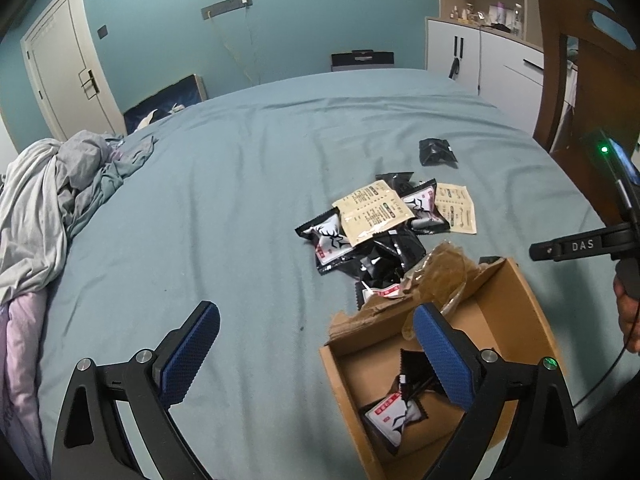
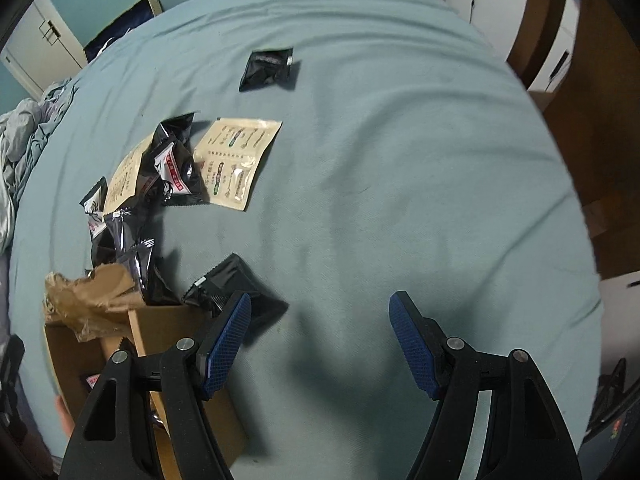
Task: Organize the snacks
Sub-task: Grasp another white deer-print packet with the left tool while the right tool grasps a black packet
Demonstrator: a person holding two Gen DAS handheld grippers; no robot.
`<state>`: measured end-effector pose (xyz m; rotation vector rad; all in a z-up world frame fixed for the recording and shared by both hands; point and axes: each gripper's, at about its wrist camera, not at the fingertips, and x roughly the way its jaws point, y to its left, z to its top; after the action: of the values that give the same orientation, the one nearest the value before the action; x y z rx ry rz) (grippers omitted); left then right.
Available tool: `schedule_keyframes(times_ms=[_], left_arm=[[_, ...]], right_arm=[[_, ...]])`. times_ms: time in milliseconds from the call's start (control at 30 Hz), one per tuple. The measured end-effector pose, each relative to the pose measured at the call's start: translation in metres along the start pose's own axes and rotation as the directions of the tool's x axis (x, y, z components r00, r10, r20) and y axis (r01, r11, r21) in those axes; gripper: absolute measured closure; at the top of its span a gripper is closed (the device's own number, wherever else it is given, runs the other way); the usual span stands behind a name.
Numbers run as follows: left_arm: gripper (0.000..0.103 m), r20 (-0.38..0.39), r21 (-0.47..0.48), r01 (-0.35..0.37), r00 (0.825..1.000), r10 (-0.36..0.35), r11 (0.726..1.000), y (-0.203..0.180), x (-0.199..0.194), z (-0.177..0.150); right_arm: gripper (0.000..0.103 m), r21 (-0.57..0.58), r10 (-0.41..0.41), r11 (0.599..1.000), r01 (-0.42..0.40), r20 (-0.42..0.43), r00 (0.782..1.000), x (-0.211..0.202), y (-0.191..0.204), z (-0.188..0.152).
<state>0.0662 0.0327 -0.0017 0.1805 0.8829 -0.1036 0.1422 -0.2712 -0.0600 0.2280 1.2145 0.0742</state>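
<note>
Bedsheet [image 1: 240, 184] under scattered snacks [image 1: 376, 216]

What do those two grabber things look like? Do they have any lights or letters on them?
Each grabber is black with two fingers tipped with bumpy blue pads and round silver bolts at the joints. The left gripper has a little green light near one finger. Seen from the side, the right gripper carries white letters "DAS", a green light on top, and a thin black cable trailing by the hand.
</note>
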Motion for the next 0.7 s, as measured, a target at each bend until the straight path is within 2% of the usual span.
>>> schedule_keyframes(times_ms=[200,367,467,533,567,600,633,667,700], left_arm=[[0.004,-0.016,-0.025,0.008,1.000,-0.009,1.000,0.008,0.006,0.004],[0.004,-0.033,-0.057,0.020,0.999,-0.021,0.998,0.014,0.014,0.006],[0.004,-0.048,-0.074,0.028,0.998,-0.031,0.997,0.017,0.019,0.007],[0.004,-0.050,-0.079,0.026,0.998,-0.030,0.997,0.018,0.020,0.008],[0.004,-0.047,-0.078,0.022,0.999,-0.026,0.997,0.018,0.020,0.008],[0.004,-0.044,-0.078,0.015,0.999,-0.019,0.997,0.018,0.020,0.009],[0.004,-0.040,-0.079,0.007,0.999,-0.010,0.997,0.019,0.021,0.010],[0.004,-0.039,-0.080,0.002,0.999,-0.005,0.997,0.020,0.021,0.010],[0.004,-0.039,-0.083,-0.005,0.999,0.001,0.996,0.021,0.023,0.011]], right_arm=[[0.032,0.016,0.111,0.994,-0.110,-0.109,0.988,0.038,0.007,0.009],[0.032,0.090,0.247,0.968,-0.235,-0.156,0.956,0.059,0.005,0.020],[0.032,0.147,0.293,0.952,-0.267,-0.200,0.935,0.077,0.001,0.023],[0.032,0.153,0.298,0.951,-0.270,-0.207,0.932,0.080,0.000,0.025],[0.041,0.143,0.295,0.952,-0.270,-0.207,0.933,0.080,0.000,0.025],[0.058,0.140,0.294,0.953,-0.269,-0.204,0.934,0.079,0.000,0.025],[0.068,0.143,0.303,0.950,-0.277,-0.214,0.929,0.081,-0.001,0.025],[0.075,0.151,0.318,0.945,-0.289,-0.234,0.919,0.085,-0.001,0.024],[0.075,0.161,0.325,0.942,-0.293,-0.233,0.916,0.086,0.002,0.022]])
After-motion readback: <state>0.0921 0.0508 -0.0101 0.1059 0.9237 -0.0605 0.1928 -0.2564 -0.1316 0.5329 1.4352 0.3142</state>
